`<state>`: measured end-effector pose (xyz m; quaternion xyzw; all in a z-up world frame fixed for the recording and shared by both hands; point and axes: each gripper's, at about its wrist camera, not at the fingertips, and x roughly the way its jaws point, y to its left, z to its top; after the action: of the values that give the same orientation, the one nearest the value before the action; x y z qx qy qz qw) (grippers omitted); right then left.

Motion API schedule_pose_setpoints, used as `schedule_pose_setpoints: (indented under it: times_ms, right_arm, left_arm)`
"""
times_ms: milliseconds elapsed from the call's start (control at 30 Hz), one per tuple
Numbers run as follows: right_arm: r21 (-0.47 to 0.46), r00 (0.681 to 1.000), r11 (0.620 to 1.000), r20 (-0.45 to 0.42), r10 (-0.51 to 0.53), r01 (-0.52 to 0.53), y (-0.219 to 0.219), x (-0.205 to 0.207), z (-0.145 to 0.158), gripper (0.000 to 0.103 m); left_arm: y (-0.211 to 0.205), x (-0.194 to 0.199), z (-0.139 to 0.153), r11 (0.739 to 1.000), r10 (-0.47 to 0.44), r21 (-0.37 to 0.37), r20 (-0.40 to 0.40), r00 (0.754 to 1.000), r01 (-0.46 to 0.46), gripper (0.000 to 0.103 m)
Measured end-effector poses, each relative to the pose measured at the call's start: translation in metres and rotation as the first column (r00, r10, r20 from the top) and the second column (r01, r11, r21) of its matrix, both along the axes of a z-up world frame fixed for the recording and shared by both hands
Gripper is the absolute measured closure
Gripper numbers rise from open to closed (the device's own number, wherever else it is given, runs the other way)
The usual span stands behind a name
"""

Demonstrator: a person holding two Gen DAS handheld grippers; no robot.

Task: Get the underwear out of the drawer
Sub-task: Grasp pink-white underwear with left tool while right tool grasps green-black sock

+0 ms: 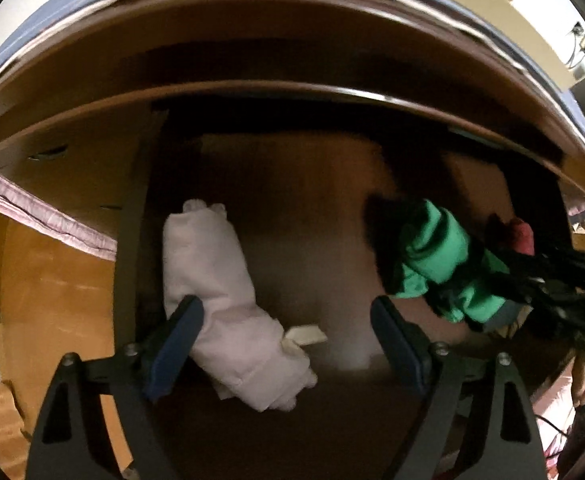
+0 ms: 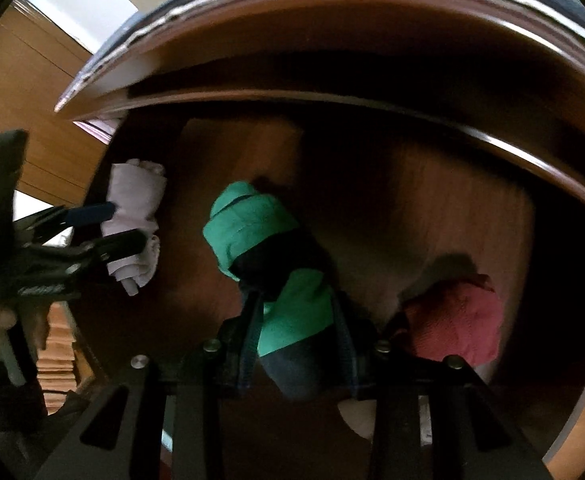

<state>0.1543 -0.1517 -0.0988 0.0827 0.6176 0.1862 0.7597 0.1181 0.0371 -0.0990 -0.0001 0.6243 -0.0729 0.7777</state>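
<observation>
No text, label or number can be read anywhere (blur and gloom cover most surfaces).

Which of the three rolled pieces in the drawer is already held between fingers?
The green roll: the right gripper pinches its dark end. The white roll lies between the open left gripper, ungripped; the red roll lies untouched.

The left gripper (image 1: 286, 322) has black angular arms, silver screws and dark blue pads (image 1: 178, 340). The right gripper (image 2: 296, 344) matches: black frame, round silver screws, blue stitched-looking pads (image 2: 248, 344).
</observation>
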Motion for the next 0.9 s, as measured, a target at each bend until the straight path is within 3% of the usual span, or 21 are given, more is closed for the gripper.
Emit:
schedule_pose_setpoints:
  times_ms: [233, 333, 367, 433, 467, 500, 567, 633, 767, 900]
  right_arm:
    - [0.097, 0.999, 0.994, 0.004, -0.041, 0.04, -0.02, -0.005, 0.01, 0.065]
    - [0.125, 0.998, 0.991, 0.008, -0.056, 0.054, -0.027, -0.006, 0.02, 0.065]
    - [0.126, 0.998, 0.99, 0.011, -0.058, 0.056, -0.03, -0.007, 0.022, 0.065]
    - [0.133, 0.998, 0.99, 0.013, -0.059, 0.056, -0.033, -0.009, 0.025, 0.065]
    - [0.137, 0.998, 0.989, 0.011, -0.058, 0.056, -0.036, -0.011, 0.027, 0.065]
    - [0.14, 0.998, 0.989, 0.011, -0.059, 0.057, -0.036, -0.015, 0.026, 0.065]
    - [0.139, 0.999, 0.989, 0.015, -0.049, 0.046, -0.035, -0.014, 0.025, 0.065]
    - [0.128, 0.999, 0.991, 0.021, -0.04, 0.037, -0.033, -0.011, 0.025, 0.065]
    - [0.126, 0.999, 0.992, 0.026, -0.026, 0.023, -0.018, -0.003, 0.019, 0.065]
    - [0.117, 1.0, 0.993, 0.027, 0.003, -0.006, -0.014, -0.005, 0.021, 0.065]
  left_arm:
    - [-0.033, 0.015, -0.015, 0.991, -0.115, 0.066, -0.051, 0.992, 0.118, 0.013]
    - [-0.044, 0.02, -0.019, 0.987, -0.139, 0.073, -0.042, 0.989, 0.142, 0.007]
    - [-0.045, 0.021, -0.017, 0.988, -0.144, 0.056, -0.033, 0.989, 0.146, 0.007]
    - [-0.043, 0.022, -0.008, 0.979, -0.174, -0.113, -0.051, 0.984, 0.167, 0.019]
    - [-0.04, 0.022, -0.004, 0.976, -0.166, -0.155, -0.066, 0.984, 0.154, 0.022]
    - [-0.038, 0.02, 0.003, 0.978, -0.156, -0.151, -0.06, 0.986, 0.145, 0.022]
    - [-0.035, 0.016, 0.018, 0.985, -0.162, -0.058, 0.004, 0.987, 0.162, 0.021]
    - [-0.033, 0.014, 0.025, 0.987, -0.159, -0.012, 0.027, 0.987, 0.16, 0.015]
    - [-0.033, 0.014, 0.021, 0.991, -0.133, 0.01, -0.012, 0.991, 0.133, 0.011]
    - [-0.029, 0.02, -0.01, 0.992, -0.093, 0.081, -0.09, 0.992, 0.1, 0.011]
